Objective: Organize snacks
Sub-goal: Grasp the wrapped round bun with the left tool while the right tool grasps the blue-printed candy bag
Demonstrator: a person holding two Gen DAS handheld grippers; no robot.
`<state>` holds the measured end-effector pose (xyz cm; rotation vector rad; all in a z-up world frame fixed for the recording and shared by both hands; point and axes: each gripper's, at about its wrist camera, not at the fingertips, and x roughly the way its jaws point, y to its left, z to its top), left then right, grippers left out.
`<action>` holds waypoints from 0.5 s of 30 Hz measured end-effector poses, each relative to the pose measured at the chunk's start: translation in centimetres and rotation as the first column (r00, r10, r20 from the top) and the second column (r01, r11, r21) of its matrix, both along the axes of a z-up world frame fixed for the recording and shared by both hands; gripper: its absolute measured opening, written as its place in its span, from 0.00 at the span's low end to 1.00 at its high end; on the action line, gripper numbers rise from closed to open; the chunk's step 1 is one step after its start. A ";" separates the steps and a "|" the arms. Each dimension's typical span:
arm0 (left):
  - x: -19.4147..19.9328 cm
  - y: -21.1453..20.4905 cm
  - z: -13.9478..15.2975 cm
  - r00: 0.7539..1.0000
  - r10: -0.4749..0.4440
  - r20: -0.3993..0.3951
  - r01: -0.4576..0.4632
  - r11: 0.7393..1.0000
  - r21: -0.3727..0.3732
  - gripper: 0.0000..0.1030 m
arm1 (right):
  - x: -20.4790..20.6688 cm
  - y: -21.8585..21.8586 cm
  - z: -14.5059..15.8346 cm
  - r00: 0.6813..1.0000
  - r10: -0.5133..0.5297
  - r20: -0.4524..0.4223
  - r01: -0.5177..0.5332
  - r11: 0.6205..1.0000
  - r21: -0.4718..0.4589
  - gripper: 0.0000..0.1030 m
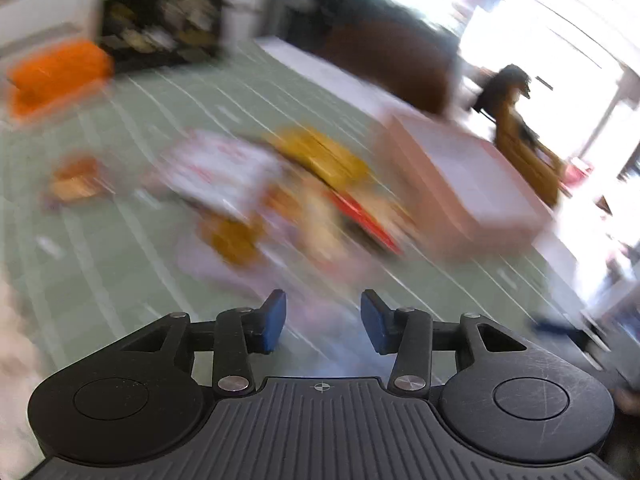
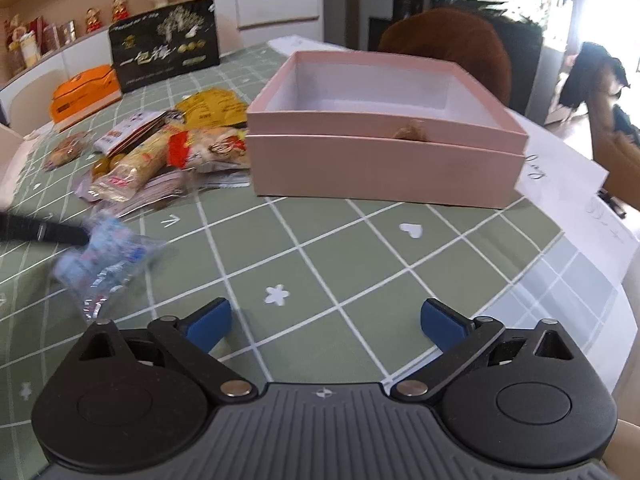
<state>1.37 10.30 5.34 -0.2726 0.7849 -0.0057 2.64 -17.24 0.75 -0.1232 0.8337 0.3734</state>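
The snacks (image 2: 168, 148) lie in one loose heap on the green checked bench (image 2: 360, 264), just left of the pink box (image 2: 384, 152), which stands open and empty apart from a small brown thing near its front wall that cannot be made out. In the right wrist view the right gripper (image 2: 326, 320) hangs low over bare cloth with its fingers spread wide and nothing between them; the box is straight ahead and the heap ahead to the left. At the left edge of that view a dark arm reaches in, touching a blurred blue-and-white packet (image 2: 104, 264) that it seems to be carrying, though the grip itself is not clear. The left wrist view is badly smeared; the left gripper (image 1: 323, 322) shows its fingers partly apart with only a pale blur between, so a hold cannot be confirmed. I judge the left hand nearer the heap. Counted: one box, roughly seven or eight packets, the long cream-coloured one (image 2: 132, 166) pointing toward the camera.
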 end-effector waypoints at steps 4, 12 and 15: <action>2.5 6.8 0.3 0.961 0.264 0.087 -0.274 0.951 0.146 0.44 | 0.1 0.3 0.2 1.000 -0.016 -0.003 0.016 1.000 0.016 0.95; 6.8 17.0 -2.9 0.875 0.476 0.082 -0.483 0.870 0.102 0.44 | 0.0 2.6 0.8 0.998 0.048 -0.036 -0.047 0.999 0.015 0.95; 8.2 17.4 -4.3 0.919 0.392 0.042 -0.394 0.918 0.043 0.45 | 0.2 5.0 1.9 0.988 0.149 -0.030 -0.148 0.988 0.041 0.95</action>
